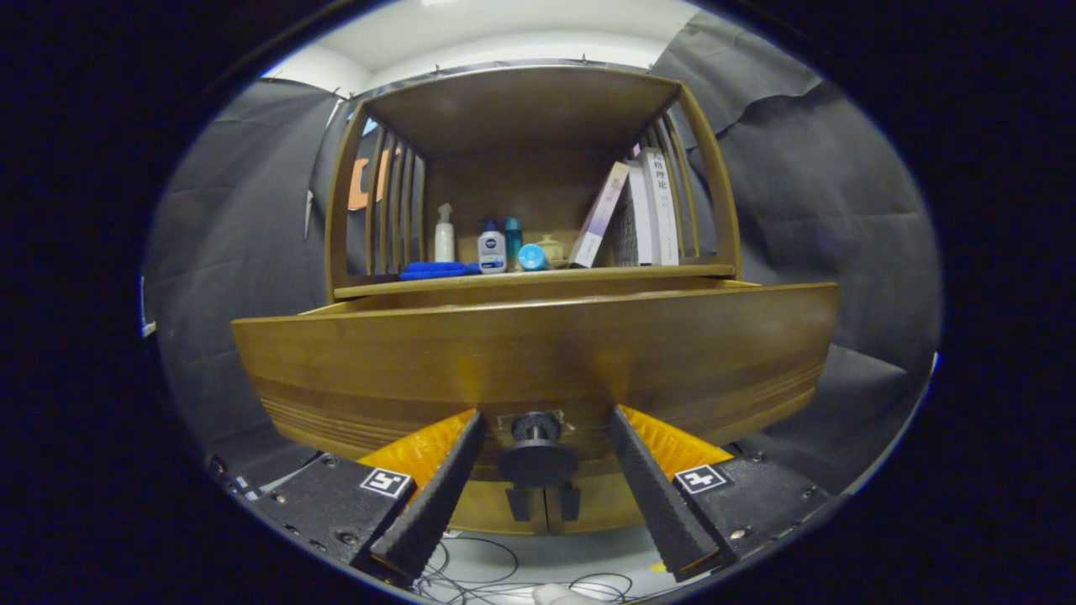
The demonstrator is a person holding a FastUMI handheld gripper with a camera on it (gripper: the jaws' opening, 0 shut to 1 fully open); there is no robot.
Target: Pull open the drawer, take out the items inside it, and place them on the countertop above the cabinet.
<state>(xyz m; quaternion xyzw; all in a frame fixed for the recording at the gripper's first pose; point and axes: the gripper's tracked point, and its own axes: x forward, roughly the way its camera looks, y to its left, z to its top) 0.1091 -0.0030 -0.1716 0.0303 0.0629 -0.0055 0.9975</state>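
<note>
Jaws spread either side of drawer knob.

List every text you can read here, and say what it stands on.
Book: spine characters, too blurred to read.
Bottle: label too small to read.
Gripper: square markers, no words; its fingers stand open either side of the knob.

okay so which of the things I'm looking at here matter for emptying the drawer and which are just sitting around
For the job:
drawer, pulled partly out
knob, between the open claw fingers, untouched
countertop

Just sitting there:
bottles
blue cloth
books
cables on the floor
</note>
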